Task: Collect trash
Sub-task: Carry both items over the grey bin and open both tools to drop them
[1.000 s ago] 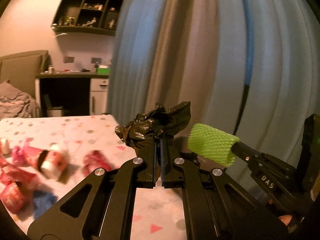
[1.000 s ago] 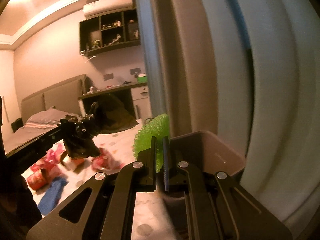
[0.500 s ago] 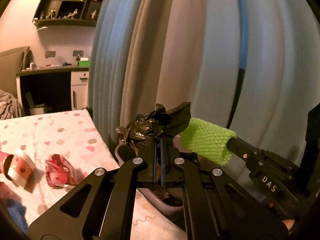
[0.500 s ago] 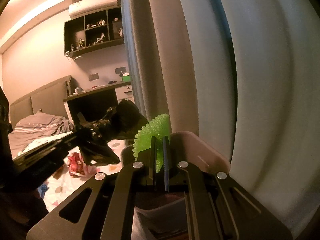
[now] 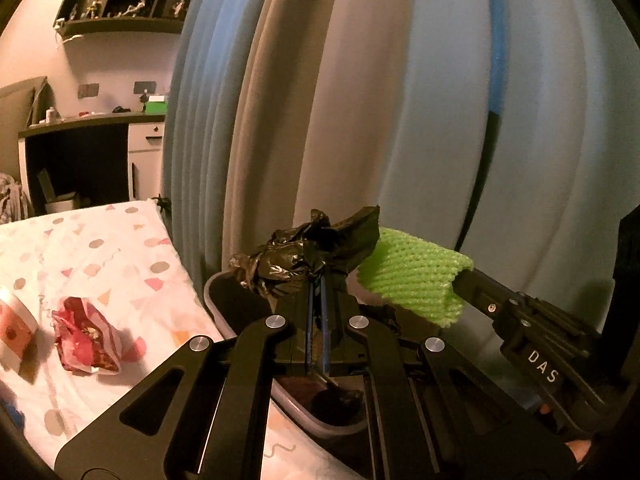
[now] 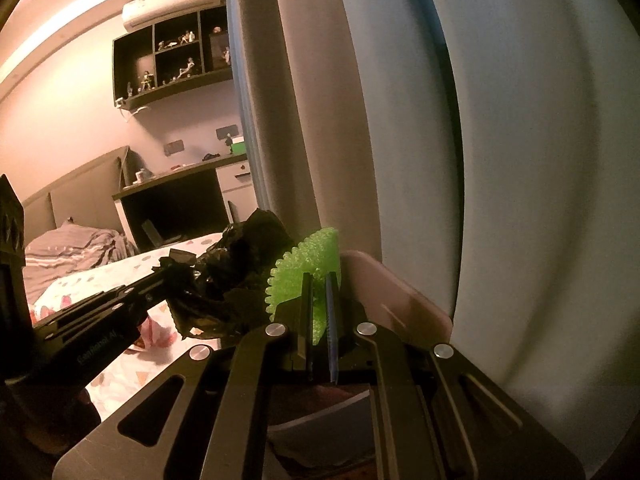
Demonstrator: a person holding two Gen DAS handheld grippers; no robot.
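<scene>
My left gripper [image 5: 317,284] is shut on a crumpled black plastic bag [image 5: 304,254], held over the grey trash bin [image 5: 240,304] that stands beside the bed. To its right, my right gripper [image 5: 460,280] is shut on a green foam net sleeve [image 5: 416,272], also above the bin. In the right wrist view the green foam net [image 6: 308,280] sits pinched between the closed jaws of that gripper [image 6: 319,280], with the black bag [image 6: 236,276] and the left gripper [image 6: 168,280] just to its left. The bin's pale wall [image 6: 396,300] lies right behind the net.
A bed sheet with coloured spots [image 5: 92,264] carries a red crumpled wrapper [image 5: 86,334] and a red-and-white paper cup [image 5: 16,332]. Long pale curtains [image 5: 360,120] hang close behind the bin. A dark desk [image 5: 80,152] and wall shelf [image 5: 120,0] stand at the back.
Both grippers have moved right and down from above the bed to above the bin, still holding the black bag and green net. The bin has come into full view below them.
</scene>
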